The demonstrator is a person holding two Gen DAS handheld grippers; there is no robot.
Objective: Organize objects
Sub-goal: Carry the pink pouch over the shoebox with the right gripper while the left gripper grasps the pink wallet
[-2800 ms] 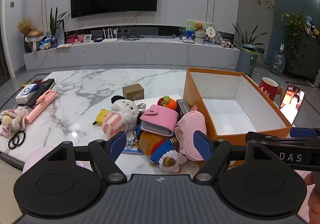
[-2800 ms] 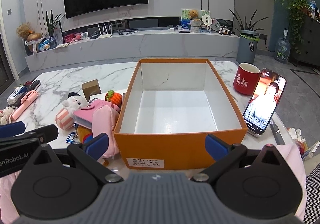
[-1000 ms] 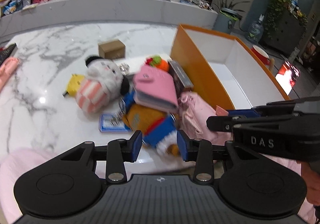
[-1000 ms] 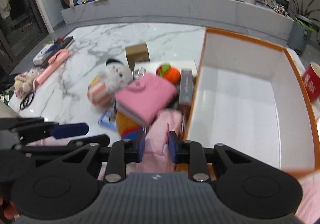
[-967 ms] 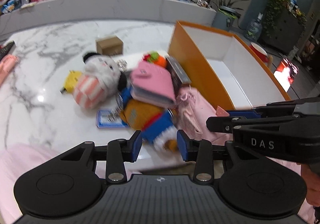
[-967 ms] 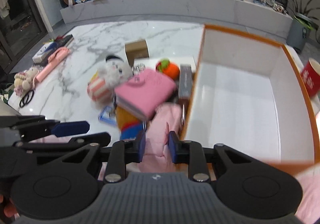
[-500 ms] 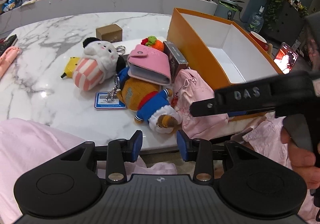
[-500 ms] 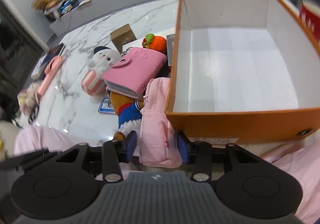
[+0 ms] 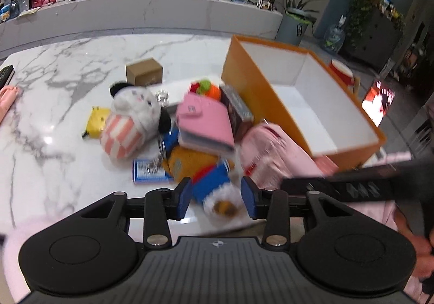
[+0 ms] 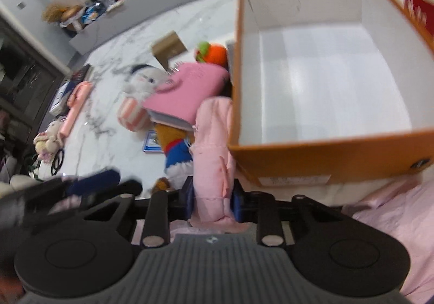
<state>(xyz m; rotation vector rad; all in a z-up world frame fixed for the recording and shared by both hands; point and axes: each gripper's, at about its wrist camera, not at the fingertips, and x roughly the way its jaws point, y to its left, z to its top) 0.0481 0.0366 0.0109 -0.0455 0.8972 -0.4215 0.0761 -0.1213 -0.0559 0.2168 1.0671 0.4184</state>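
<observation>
Since half a second ago, the right gripper [image 10: 212,203] has tipped lower over the pink pouch [image 10: 214,157], and its jaws are closing, both blue pads now pressing the pouch's near end. The pouch lies on the marble table [image 9: 54,114], touching the near left corner of the empty orange box [image 10: 325,163].

To do this step well, I judge the grip should firm up before lifting, then rise straight so the soft pouch clears the box wall and does not drag the pink wallet [image 10: 187,90] leaning just beside it.

Only the right wrist view shows the pinch; in the left wrist view the right gripper is a blurred black bar. That view shows the left gripper [image 9: 217,198], jaws opening, framing the blue-and-orange plush [image 9: 208,179] without touching it.
</observation>
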